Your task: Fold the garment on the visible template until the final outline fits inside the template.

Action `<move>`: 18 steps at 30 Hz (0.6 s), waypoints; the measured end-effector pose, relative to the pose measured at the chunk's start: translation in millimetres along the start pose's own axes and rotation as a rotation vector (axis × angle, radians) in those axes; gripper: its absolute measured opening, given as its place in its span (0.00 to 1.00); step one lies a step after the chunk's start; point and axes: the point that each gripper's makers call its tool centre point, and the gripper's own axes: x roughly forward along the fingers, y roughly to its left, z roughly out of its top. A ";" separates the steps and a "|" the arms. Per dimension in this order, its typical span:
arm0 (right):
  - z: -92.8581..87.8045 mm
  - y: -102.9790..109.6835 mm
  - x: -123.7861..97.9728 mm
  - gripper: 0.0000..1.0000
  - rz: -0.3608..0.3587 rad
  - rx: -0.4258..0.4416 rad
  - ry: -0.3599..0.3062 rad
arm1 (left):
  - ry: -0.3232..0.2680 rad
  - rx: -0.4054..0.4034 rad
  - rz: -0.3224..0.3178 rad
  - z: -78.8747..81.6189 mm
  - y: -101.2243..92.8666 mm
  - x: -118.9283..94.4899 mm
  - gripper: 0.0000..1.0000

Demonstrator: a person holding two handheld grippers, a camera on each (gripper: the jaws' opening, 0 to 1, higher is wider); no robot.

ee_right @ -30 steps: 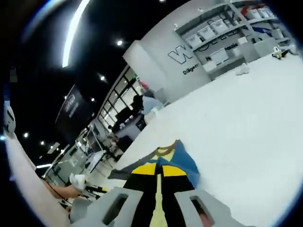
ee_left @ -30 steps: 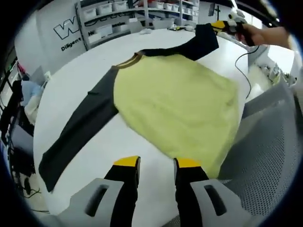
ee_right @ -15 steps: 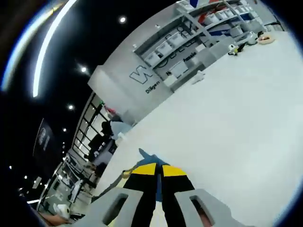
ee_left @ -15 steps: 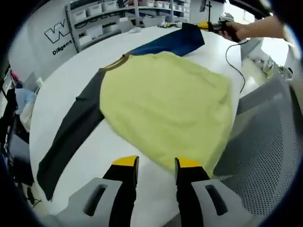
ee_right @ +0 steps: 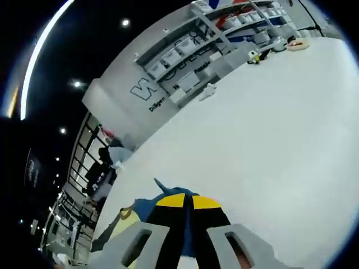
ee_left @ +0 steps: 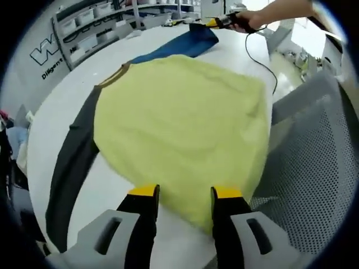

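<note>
While white bins (ee_right: 180, 56) sit on the wall shelves (ee_right: 216, 33) with contents too small to tell, the left gripper (ee_left: 179, 193) hovers wide open over the garment's (ee_left: 179, 117) hem at 6 o'clock. The right gripper (ee_right: 187, 199) pinches the blue sleeve (ee_left: 182, 47), stretched toward 12 across the white table (ee_right: 269, 134).

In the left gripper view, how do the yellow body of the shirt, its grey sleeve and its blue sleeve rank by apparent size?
1. Yellow body, clearly largest.
2. Grey sleeve.
3. Blue sleeve, though it lies farther from the camera, so this is unsure.
</note>
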 end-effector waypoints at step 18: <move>-24.0 -48.8 -7.7 0.00 -0.161 -0.065 0.122 | 0.023 -0.010 0.015 5.2 14.0 3.6 0.39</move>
